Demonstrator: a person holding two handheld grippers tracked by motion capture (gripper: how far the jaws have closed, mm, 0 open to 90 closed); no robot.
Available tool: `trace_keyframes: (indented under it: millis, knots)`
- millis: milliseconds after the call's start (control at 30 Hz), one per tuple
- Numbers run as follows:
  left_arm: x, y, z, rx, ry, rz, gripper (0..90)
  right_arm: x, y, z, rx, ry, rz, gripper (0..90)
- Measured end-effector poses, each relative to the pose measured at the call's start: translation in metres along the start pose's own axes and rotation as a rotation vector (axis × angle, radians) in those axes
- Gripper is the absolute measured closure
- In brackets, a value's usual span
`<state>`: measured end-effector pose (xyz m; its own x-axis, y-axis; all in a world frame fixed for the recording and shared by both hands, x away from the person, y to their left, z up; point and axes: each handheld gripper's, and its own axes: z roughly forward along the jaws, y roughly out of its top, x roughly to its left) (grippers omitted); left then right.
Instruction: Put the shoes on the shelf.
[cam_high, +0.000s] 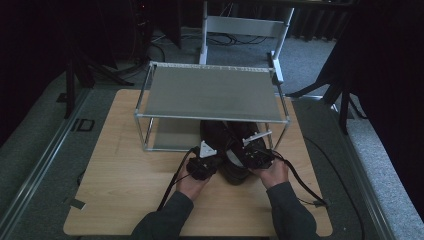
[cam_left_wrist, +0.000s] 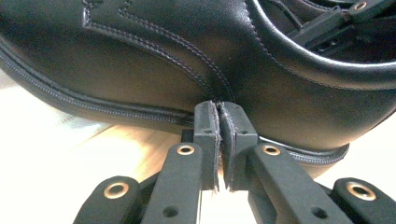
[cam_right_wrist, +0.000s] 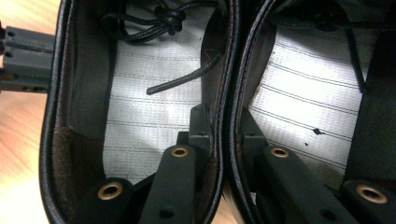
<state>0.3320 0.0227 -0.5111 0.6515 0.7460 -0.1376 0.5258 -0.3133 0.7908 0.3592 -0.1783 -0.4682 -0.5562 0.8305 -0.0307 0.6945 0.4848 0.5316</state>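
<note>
We see a pair of black shoes (cam_high: 231, 150) on the wooden table (cam_high: 125, 185), their toes under the lower edge of a metal rack (cam_high: 210, 92) and their heels toward the person. The right gripper (cam_high: 250, 150) pinches the two inner walls of the shoes together: in the right gripper view one jaw sits inside the left shoe (cam_right_wrist: 140, 93) and the other inside the right shoe (cam_right_wrist: 317, 93), the two collars squeezed between them. A loose lace (cam_right_wrist: 182, 84) lies on the grey insole of the left shoe. The left gripper (cam_left_wrist: 219, 116) has its jaws brought together with nothing between them, and their tips press against the outer side of the left shoe just above the sole seam. Both hands (cam_high: 192, 182) sit close behind the heels.
</note>
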Motion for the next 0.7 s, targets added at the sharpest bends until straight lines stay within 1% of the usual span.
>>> trace_keyframes:
  millis: [133,300,467,700]
  knots:
    - [0.004,0.002,0.002,0.005,0.016,-0.002,85.8,0.001,0.005,0.004,-0.004,-0.014,0.004,81.0]
    - [0.008,0.005,0.004,0.005,0.035,-0.015,86.1,0.000,0.009,0.008,-0.009,-0.004,0.028,81.0]
    - [0.010,0.007,0.006,0.001,0.059,-0.024,87.3,0.002,0.012,0.012,-0.026,-0.020,0.039,81.0]
    - [0.012,0.009,0.010,-0.006,0.083,-0.021,88.8,0.002,0.014,0.015,-0.046,-0.033,0.072,81.0]
